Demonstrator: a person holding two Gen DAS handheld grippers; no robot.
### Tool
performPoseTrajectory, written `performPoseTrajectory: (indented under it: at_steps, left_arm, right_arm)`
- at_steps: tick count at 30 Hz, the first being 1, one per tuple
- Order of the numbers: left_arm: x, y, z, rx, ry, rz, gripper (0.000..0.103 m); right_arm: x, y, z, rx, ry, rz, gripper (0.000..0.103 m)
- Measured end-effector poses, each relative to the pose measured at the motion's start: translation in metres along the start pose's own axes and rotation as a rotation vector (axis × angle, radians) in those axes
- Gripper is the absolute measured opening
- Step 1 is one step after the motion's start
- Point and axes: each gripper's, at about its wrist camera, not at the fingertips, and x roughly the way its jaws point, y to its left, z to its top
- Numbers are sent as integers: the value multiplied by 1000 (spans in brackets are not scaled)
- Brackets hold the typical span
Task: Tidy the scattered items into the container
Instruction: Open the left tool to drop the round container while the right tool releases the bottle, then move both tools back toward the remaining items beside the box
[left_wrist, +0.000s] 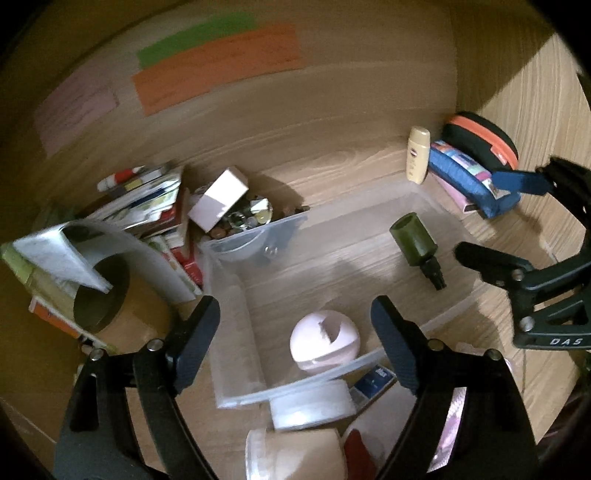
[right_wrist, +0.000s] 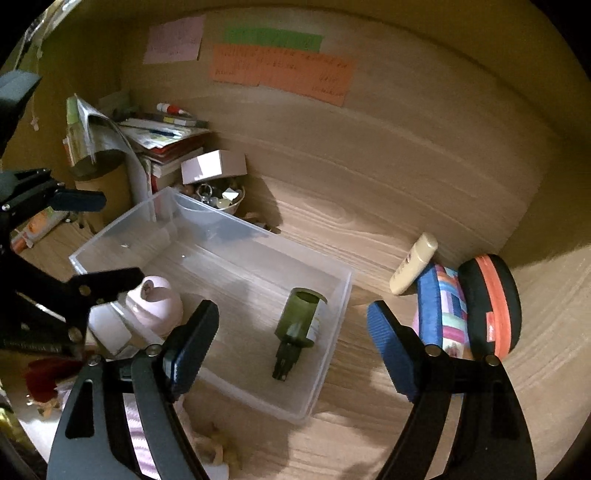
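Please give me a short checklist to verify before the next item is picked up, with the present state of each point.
1. Left gripper open and holding nothing: ok.
2. Right gripper open and holding nothing: ok.
3. Clear container upright with free floor space: ok.
4. Green bottle and pink round object already lie inside: ok.
5. Cream tube stands outside the container, unobstructed: ok.
6. Blue pouch free from black-and-orange case: cannot tell.

Dim wooden desk (right_wrist: 369, 229), paper notes (right_wrist: 280, 70) on wall.

Dim warm light, hard shadows on desk (right_wrist: 369, 229), left-view motion blur, fisheye-bent dark edges.
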Motion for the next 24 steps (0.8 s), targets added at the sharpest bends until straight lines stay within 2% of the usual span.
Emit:
performPoseTrajectory:
  at_steps: [5,13,20,24]
  left_arm:
    - [-11,20,-12,-69,15,-19,85]
    - [-24,42,-45,-133,49,0,85]
    - [-27,48,-81,-169,95,-29,85]
    - [-24,46,-99,-193,132,-84,85]
  right_arm:
    - [-15,6,-10,7,-9,5,81]
    - [-26,27,-30,-1,-5,31,81]
    - [-34,52,-51,-8,14,113,81]
    - [-36,74,-61,-25,24,164,81]
